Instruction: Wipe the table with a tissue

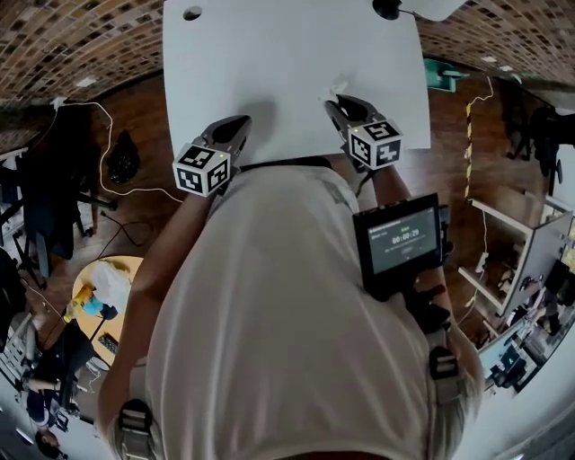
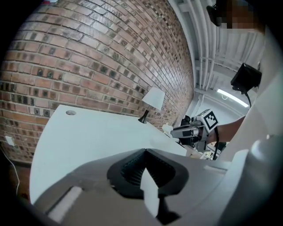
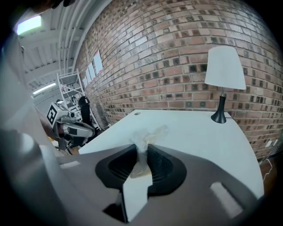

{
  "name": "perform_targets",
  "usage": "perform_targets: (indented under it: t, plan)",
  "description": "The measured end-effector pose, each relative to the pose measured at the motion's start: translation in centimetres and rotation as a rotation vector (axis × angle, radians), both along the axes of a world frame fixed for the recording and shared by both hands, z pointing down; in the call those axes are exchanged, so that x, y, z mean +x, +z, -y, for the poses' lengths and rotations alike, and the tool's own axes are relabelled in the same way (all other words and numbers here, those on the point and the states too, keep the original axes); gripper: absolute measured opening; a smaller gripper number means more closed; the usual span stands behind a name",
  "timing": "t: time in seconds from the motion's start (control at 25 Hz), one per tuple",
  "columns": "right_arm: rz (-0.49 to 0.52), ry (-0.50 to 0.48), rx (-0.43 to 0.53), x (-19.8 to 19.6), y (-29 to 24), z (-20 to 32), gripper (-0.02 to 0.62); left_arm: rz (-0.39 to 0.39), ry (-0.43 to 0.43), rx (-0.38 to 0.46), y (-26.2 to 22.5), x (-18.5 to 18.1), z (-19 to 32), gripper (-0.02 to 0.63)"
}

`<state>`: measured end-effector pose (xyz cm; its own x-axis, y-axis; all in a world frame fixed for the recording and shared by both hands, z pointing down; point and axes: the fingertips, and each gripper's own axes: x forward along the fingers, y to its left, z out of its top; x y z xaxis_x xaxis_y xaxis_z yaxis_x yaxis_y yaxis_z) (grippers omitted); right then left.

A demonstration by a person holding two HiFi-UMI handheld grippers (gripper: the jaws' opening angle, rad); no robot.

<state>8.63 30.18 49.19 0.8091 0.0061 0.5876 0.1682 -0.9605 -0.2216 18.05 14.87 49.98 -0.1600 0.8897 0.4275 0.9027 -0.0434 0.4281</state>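
The white table [image 1: 287, 63] runs away from me towards a brick wall. A crumpled white tissue [image 1: 331, 90] sticks out of my right gripper [image 1: 338, 104], which is shut on it just above the table's near right part. In the right gripper view the tissue [image 3: 148, 134] pokes up from between the closed pads over the table [image 3: 199, 132]. My left gripper [image 1: 239, 124] hovers over the near left edge, jaws together and empty. The left gripper view looks across the table [image 2: 88, 137] at the right gripper [image 2: 183, 131] and its tissue [image 2: 167, 129].
A white-shaded lamp [image 3: 224, 70] on a black base stands at the table's far right corner, and a cable hole [image 1: 192, 13] sits at the far left. The brick wall [image 2: 88, 53] backs the table. A timer screen [image 1: 402, 243] hangs at my chest. Wooden floor [image 1: 144, 117] flanks both sides.
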Motion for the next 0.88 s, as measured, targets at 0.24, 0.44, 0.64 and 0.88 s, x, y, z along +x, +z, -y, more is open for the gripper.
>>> perform_targets:
  t: [0.24,0.44,0.64,0.88]
  plan:
    - [-0.083,-0.135,-0.004,-0.2,-3.2,0.8,0.084,-0.011,-0.093,-0.003,-1.1,-1.4,-1.7,0.005]
    - [-0.13,-0.199,0.006,-2.3,-5.1,0.2,0.084,-0.027,-0.108,0.003,-2.3,-4.0,-3.8,0.005]
    - [-0.194,-0.225,0.008,-4.0,-7.6,-1.7,0.084,-0.081,-0.105,-0.009,-4.5,-6.6,-6.2,0.005]
    - [-0.274,-0.239,0.024,-5.9,-9.6,-3.6,0.084,-0.147,-0.124,-0.056,-7.1,-8.7,-9.2,0.006]
